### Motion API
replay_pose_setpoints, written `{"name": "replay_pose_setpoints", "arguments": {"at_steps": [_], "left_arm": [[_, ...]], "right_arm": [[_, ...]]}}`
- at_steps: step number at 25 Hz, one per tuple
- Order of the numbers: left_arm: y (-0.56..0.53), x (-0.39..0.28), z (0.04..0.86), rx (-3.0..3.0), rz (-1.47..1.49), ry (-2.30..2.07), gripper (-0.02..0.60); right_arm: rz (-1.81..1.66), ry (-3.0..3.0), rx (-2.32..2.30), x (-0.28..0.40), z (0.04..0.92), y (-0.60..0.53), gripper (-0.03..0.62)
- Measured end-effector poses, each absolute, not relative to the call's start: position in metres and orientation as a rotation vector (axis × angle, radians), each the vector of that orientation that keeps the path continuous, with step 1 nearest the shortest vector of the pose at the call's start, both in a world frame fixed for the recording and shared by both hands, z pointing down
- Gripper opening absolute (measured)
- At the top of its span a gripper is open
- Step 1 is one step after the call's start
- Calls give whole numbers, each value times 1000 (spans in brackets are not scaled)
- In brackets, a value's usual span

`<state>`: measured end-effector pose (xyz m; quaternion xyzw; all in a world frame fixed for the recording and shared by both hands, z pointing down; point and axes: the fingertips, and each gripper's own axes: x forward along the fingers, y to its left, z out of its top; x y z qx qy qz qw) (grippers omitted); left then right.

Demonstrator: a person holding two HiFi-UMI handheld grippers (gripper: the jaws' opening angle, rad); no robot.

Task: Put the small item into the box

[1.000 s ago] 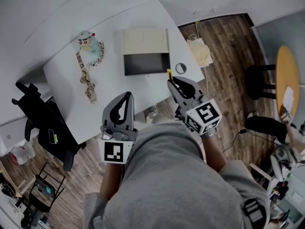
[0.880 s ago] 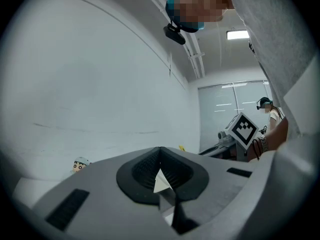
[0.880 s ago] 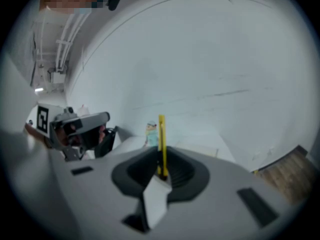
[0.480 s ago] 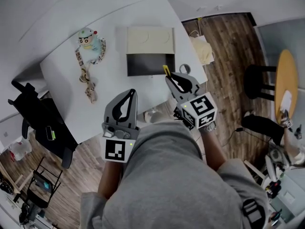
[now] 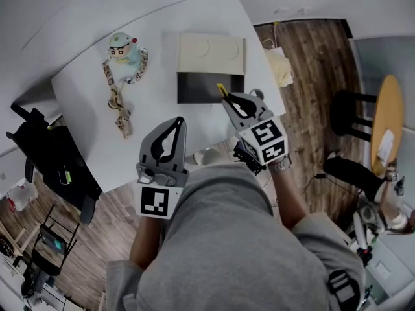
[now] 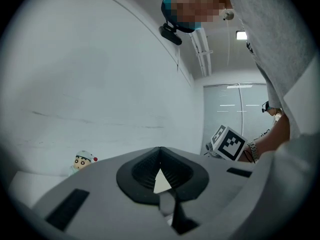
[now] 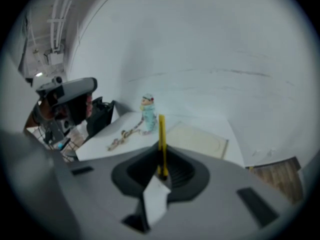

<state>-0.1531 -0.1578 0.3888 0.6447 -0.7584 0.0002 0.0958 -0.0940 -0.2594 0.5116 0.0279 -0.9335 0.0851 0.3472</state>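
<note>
Right tool (image 5: 226, 100) is clamped on a thin yellow strip (image 7: 161, 134) — the strip stands straight up out of the pinched jaws. In the head view its free end lies over the near edge of the open box (image 5: 211, 88), whose dark inside faces up, with a cream lid (image 5: 212, 48) lying flat against its far side. Left tool (image 5: 176, 120) has its jaws pressed together on nothing, over the near part of the white desk (image 5: 84, 128), apart from the box. Farther left on the desk stands a small toy figure (image 5: 123, 49) — a beaded strap (image 5: 117, 105) trails from it toward the person.
</note>
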Motion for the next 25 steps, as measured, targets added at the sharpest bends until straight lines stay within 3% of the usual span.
{"name": "replay_pose_setpoints", "arguments": {"at_steps": [25], "left_arm": [[-164, -198, 418, 1819, -4, -2241, 31]], "right_arm": [[179, -2100, -54, -123, 631, -256, 74]]}}
